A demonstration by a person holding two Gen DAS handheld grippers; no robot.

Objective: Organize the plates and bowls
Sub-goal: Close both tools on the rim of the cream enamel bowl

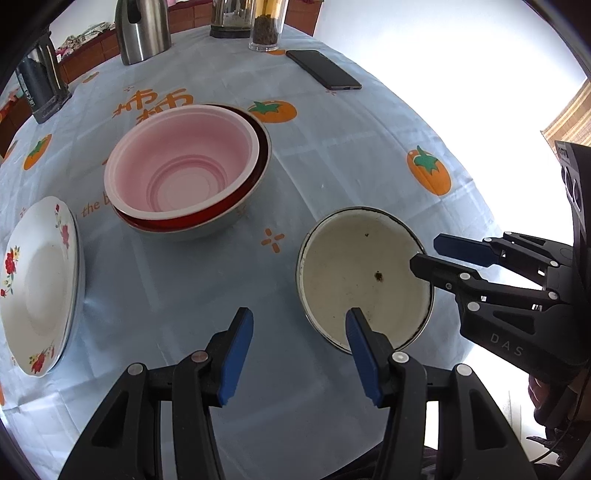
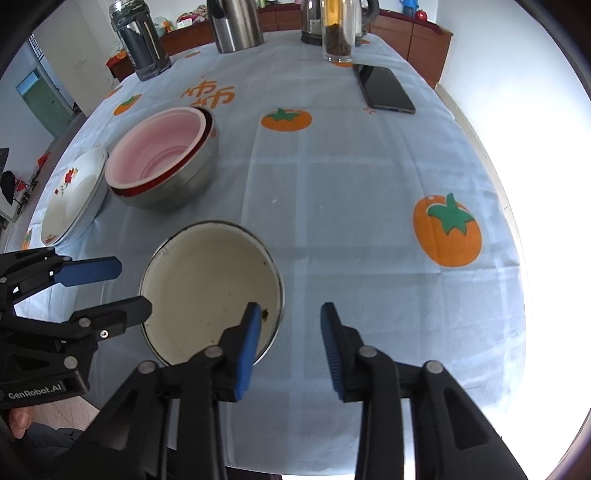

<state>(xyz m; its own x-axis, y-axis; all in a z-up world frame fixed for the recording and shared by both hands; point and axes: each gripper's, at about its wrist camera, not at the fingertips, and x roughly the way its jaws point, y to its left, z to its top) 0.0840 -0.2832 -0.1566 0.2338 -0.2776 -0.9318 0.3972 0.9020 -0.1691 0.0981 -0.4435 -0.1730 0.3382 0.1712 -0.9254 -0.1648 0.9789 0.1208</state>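
Note:
A cream enamel bowl (image 1: 362, 266) (image 2: 207, 273) with a dark rim and a few dark specks stands near the table's front edge. My left gripper (image 1: 299, 317) straddles its left rim, one finger inside and one outside, open and not pressing. My right gripper (image 2: 291, 308) straddles the right rim the same way, open with a gap around the rim. Each gripper also shows in the other's view: the right gripper (image 1: 424, 254) and the left gripper (image 2: 135, 286). Farther back a pink bowl (image 1: 181, 162) (image 2: 159, 155) nests in a red and a metal bowl. A floral plate (image 1: 40, 284) (image 2: 74, 192) lies left.
A black phone (image 1: 325, 70) (image 2: 384, 88), a glass jar (image 1: 266, 26), a steel kettle (image 1: 142, 29) and a dark flask (image 1: 38, 85) stand at the back of the blue persimmon-print tablecloth (image 2: 351, 184). The table's right edge falls off into bright light.

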